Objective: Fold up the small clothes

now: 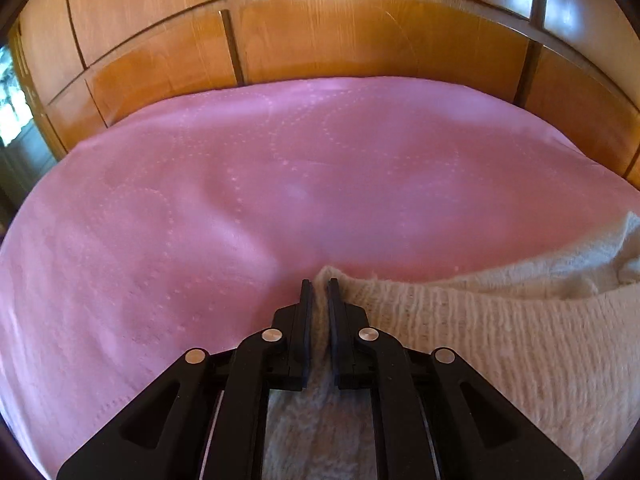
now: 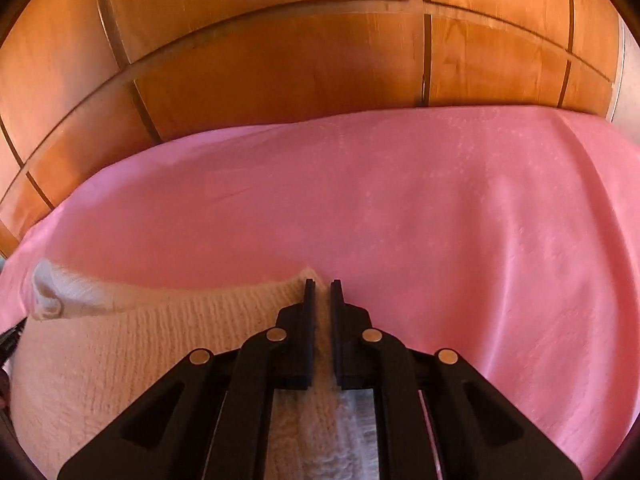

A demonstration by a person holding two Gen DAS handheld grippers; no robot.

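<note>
Cream knit garment (image 1: 500, 320) lies on pink bedspread (image 1: 200, 200), spanning between both tools. Left gripper (image 1: 320, 292) pinches one corner; right gripper (image 2: 322, 292) clamps the opposite corner, probably so the edge stays taut for folding; blur limits certainty.

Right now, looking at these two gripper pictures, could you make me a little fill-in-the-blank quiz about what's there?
1. The left gripper is shut on a corner of the cream knitted ____.
2. The garment lies on a bedspread coloured ____.
3. Behind the bed stand panels made of ____.
4. The right gripper is ____ on the knit's other corner.

Missing words: garment; pink; wood; shut
</note>
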